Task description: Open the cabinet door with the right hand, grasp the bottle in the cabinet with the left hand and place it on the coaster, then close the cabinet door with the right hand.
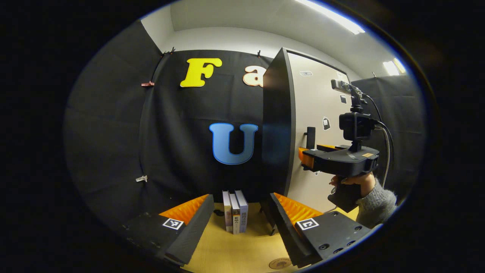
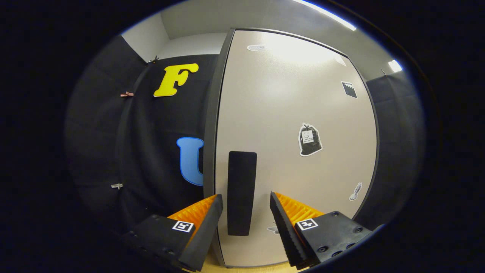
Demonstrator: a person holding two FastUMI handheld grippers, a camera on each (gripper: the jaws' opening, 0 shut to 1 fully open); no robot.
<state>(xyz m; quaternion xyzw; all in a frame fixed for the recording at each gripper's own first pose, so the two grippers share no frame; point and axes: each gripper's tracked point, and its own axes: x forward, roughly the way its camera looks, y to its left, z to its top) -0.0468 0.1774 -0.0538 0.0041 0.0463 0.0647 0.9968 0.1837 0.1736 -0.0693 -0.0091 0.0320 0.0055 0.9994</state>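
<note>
In the right gripper view the right gripper (image 2: 242,227) has its jaws spread wide, one finger to each side of the cabinet door's dark upright handle (image 2: 241,191); whether either finger touches it cannot be told. The cabinet door (image 2: 295,113) is shut, so the bottle behind it is hidden. Stickers dot the door: a dark bag-shaped one (image 2: 310,139) at 3 o'clock from the handle top, with print too small to read, and smaller ones toward 1 and 4 o'clock, their shapes unclear.

In the left gripper view the left gripper (image 1: 238,227) also stands wide open, holding nothing. Between its fingers, at 12 o'clock, three books (image 1: 235,210) stand upright on the wooden table (image 1: 235,250); their spine lettering is too blurred to read. A round coaster (image 1: 279,263) lies at 5 o'clock, cut off by the view's edge. At 2 o'clock the right gripper (image 1: 307,153) sits at the door handle (image 1: 310,137), held by a hand (image 1: 356,180) in a grey sleeve (image 1: 377,206); the cabinet (image 1: 278,125) side is dark.
</note>
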